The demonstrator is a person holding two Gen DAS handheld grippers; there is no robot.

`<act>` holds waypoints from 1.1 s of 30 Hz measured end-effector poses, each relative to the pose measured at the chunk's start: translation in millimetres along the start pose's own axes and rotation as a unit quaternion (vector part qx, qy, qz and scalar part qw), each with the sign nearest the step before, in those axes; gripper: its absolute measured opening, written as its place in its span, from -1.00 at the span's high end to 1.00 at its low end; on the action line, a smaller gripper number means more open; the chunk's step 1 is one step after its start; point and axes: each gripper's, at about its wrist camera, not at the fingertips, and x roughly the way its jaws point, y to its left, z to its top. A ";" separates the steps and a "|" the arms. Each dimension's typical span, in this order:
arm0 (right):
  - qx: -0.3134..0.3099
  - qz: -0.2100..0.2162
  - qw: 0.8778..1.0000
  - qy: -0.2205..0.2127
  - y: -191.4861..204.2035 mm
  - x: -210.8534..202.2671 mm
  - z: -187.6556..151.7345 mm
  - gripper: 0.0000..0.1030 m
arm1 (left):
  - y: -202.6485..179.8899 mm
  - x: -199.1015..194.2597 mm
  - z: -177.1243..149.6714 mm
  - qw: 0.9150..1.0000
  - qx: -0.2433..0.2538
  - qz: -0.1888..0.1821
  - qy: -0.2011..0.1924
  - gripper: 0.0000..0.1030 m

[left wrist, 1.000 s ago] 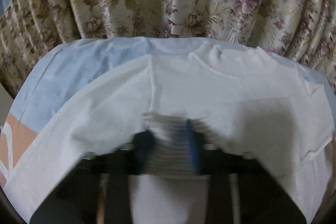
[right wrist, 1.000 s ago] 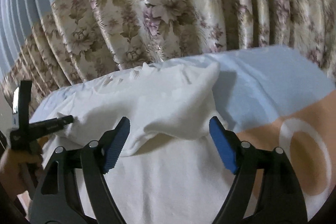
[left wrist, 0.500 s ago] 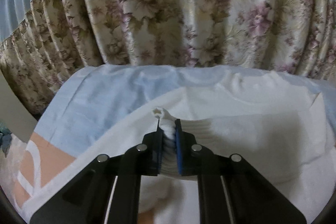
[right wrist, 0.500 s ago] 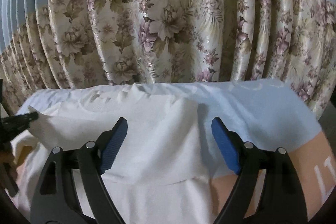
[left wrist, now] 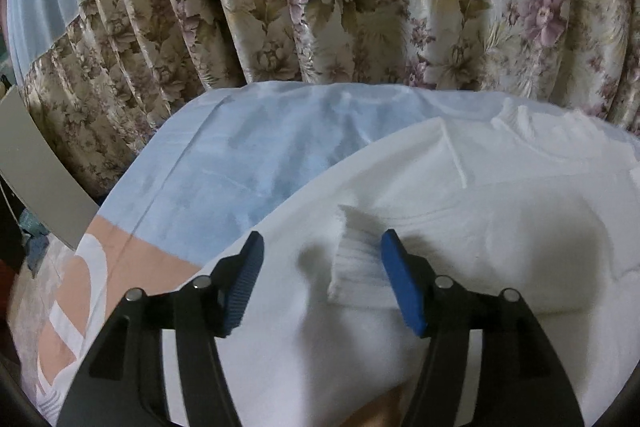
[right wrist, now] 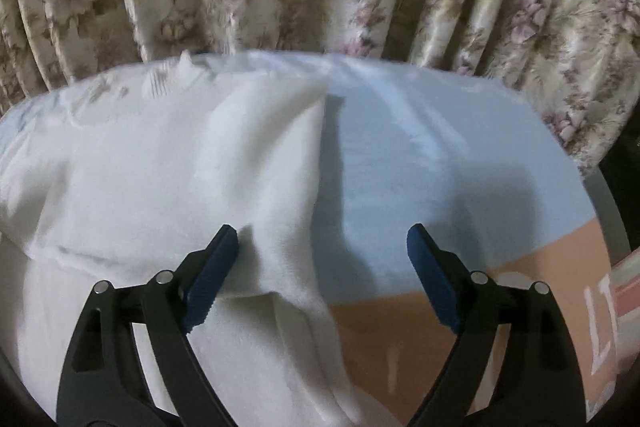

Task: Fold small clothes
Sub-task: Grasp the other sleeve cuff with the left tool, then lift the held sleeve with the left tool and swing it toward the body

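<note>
A white knit garment lies spread on a light blue sheet, its sleeve folded across the body. The sleeve's ribbed cuff rests flat on the garment between the fingers of my left gripper. Its jaws are opening and no longer press the cuff, which lies close to the right finger. In the right wrist view the garment fills the left half, with its folded right edge running down the middle. My right gripper hangs wide open over that edge with nothing held.
A floral curtain hangs right behind the bed's far edge. The sheet has a peach band with white print at the near left and the near right. A grey board stands at the left.
My left gripper has opened and let go of the ribbed cuff, which now lies on the garment. My right gripper has swung right to the garment's right edge, staying open.
</note>
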 end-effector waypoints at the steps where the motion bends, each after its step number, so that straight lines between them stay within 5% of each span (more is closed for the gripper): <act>1: 0.004 0.020 1.000 -0.015 -0.8 -10.3 -1.0 -0.67 | -0.2 -5.9 -2.3 1.000 0.000 -0.004 -0.003 -0.20; 5: -0.007 0.041 0.997 -0.063 4.4 -49.4 -6.8 -0.68 | -7.0 -52.7 -23.7 0.999 0.025 -0.029 -0.037 -0.50; 9: -0.010 0.073 0.993 -0.088 16.2 -93.1 -23.0 -0.79 | 4.1 -91.6 -55.9 0.998 0.021 -0.039 -0.046 -0.58; 20: -0.055 0.126 0.976 -0.169 56.9 -233.9 -161.3 -0.85 | 104.0 -189.0 -152.5 0.997 -0.014 -0.001 -0.081 -0.63; 26: -0.061 0.131 0.972 -0.183 60.8 -264.7 -208.1 -0.94 | 164.3 -206.4 -194.1 0.996 -0.047 0.018 -0.080 -0.63; 31: -0.034 0.133 0.976 -0.170 58.4 -268.3 -217.3 -0.94 | 202.1 -194.7 -206.4 0.994 -0.075 -0.054 -0.062 -0.63; 33: -0.018 0.109 0.979 -0.171 56.5 -271.8 -215.8 -0.94 | 211.2 -190.0 -204.2 0.994 -0.074 -0.050 -0.061 -0.63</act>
